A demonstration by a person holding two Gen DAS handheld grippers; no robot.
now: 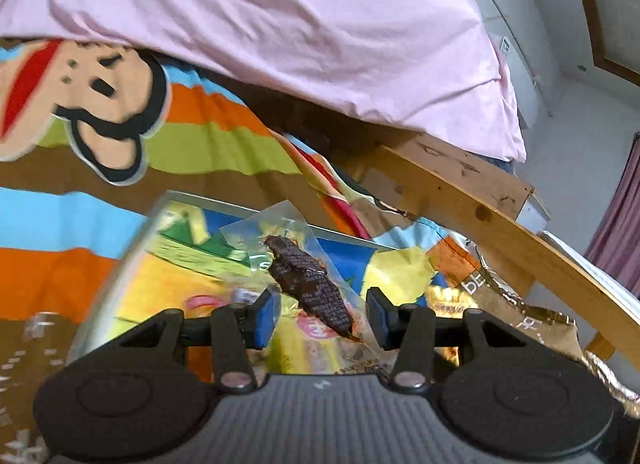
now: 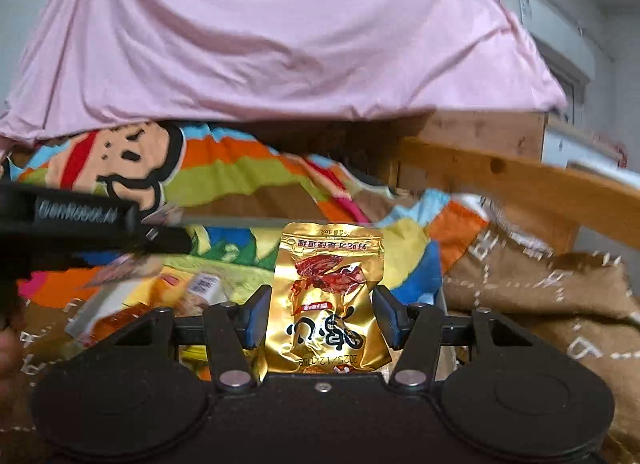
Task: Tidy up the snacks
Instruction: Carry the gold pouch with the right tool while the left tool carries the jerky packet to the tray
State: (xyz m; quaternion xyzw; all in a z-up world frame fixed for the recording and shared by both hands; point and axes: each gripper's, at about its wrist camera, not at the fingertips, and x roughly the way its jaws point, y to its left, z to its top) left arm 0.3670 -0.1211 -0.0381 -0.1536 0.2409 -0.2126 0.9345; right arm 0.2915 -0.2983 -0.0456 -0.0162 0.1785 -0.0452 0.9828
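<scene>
My left gripper (image 1: 322, 304) is shut on a clear packet (image 1: 280, 232) with a dark brown dried snack (image 1: 304, 284) inside, held tilted in the air. Below it is a box with a metal rim (image 1: 192, 200) and a bright printed inside. My right gripper (image 2: 322, 304) is shut on a gold foil snack packet (image 2: 332, 284), upright between the blue pads with its print upside down. The left gripper's black body (image 2: 80, 220) crosses the left of the right wrist view. Under it lie several blurred snack packets (image 2: 120, 316).
A pink quilt (image 1: 280, 24) is heaped behind. A striped blanket with a cartoon monkey (image 1: 100, 104) covers the bed. A wooden bed rail (image 1: 500, 224) runs down the right. A brown blanket with white letters (image 2: 540, 288) lies on the right.
</scene>
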